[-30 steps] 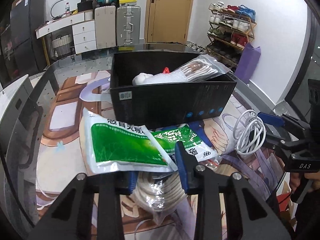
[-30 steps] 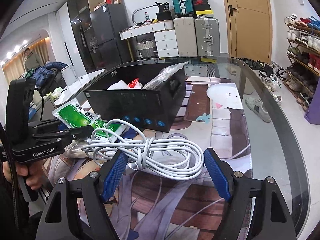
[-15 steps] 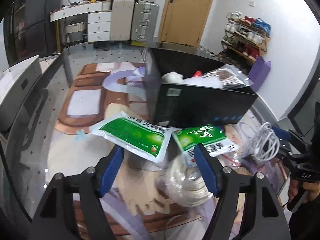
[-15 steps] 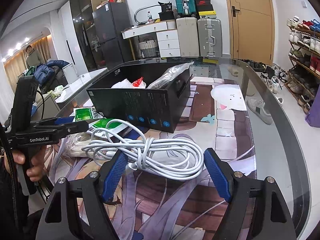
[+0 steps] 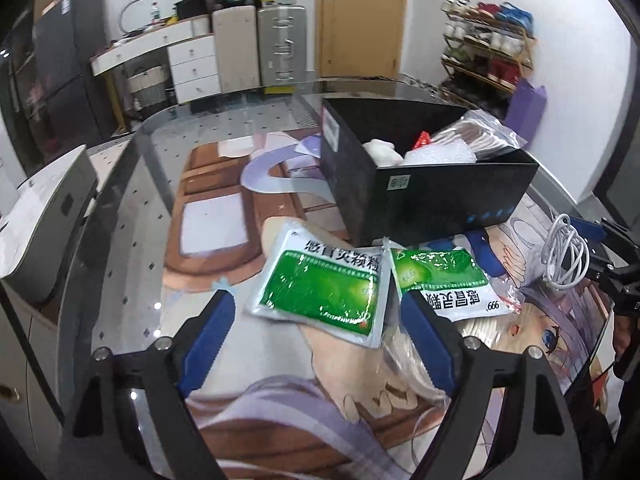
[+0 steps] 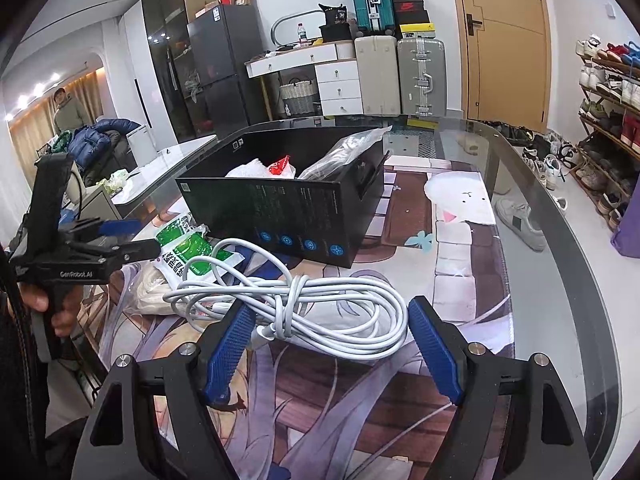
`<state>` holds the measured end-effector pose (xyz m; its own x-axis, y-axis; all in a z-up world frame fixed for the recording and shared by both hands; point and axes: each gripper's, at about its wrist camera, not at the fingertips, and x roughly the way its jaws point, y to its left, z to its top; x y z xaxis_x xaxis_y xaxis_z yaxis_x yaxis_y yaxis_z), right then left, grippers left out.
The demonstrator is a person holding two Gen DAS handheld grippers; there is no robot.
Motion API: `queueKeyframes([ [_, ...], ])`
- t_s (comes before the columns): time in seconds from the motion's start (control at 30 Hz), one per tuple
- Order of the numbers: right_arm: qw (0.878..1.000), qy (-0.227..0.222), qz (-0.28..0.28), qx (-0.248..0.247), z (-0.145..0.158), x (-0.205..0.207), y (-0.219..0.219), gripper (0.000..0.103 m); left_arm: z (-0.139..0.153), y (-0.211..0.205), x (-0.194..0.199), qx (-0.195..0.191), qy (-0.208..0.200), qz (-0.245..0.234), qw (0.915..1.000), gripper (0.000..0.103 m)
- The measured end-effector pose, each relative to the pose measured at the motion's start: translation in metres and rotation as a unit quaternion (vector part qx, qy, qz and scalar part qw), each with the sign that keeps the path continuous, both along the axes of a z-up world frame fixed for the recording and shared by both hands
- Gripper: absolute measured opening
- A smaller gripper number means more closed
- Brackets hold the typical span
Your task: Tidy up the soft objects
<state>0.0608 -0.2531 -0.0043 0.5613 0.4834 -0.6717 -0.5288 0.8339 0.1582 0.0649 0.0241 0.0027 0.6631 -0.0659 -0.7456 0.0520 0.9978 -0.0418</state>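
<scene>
Both jaws wide, empty: left gripper (image 5: pixel 316 332) over sachet (image 5: pixel 320 292); right gripper (image 6: pixel 332 344) straddling cable (image 6: pixel 296 304); could snag loops.

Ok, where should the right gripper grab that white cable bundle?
Take the white cable bundle at its wrapped waist, where the strands are cinched together. Come straight down with the right gripper, already open around it; the outer loops lie loose and may slip.
</scene>
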Motion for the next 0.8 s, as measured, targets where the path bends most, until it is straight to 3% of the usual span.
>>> queueKeyframes([
  [0.07,1.0,0.001,-0.001,0.001,-0.001,0.001,-0.001,0.08,0.002,0.002,0.001,-0.005,-0.005,-0.006,1.0,0.086],
  [0.27,1.0,0.003,0.002,0.0,-0.001,0.0,0.0,0.08,0.0,0.024,0.012,-0.009,0.006,0.036,0.9993,0.086],
  [0.47,1.0,0.004,0.002,0.0,0.0,0.0,0.0,0.08,-0.014,-0.004,0.027,0.018,0.04,-0.015,0.9989,0.086],
  [0.63,1.0,0.004,0.004,-0.001,0.001,0.0,0.002,0.08,-0.02,-0.005,0.035,0.015,0.048,-0.012,0.9986,0.086],
  [0.73,1.0,0.003,0.004,0.0,0.001,0.0,0.001,0.08,-0.021,-0.006,0.032,0.017,0.043,-0.02,0.9987,0.077],
  [0.8,1.0,0.003,0.004,0.0,0.001,0.0,0.001,0.08,-0.018,-0.006,0.029,0.016,0.038,-0.024,0.9989,0.057],
])
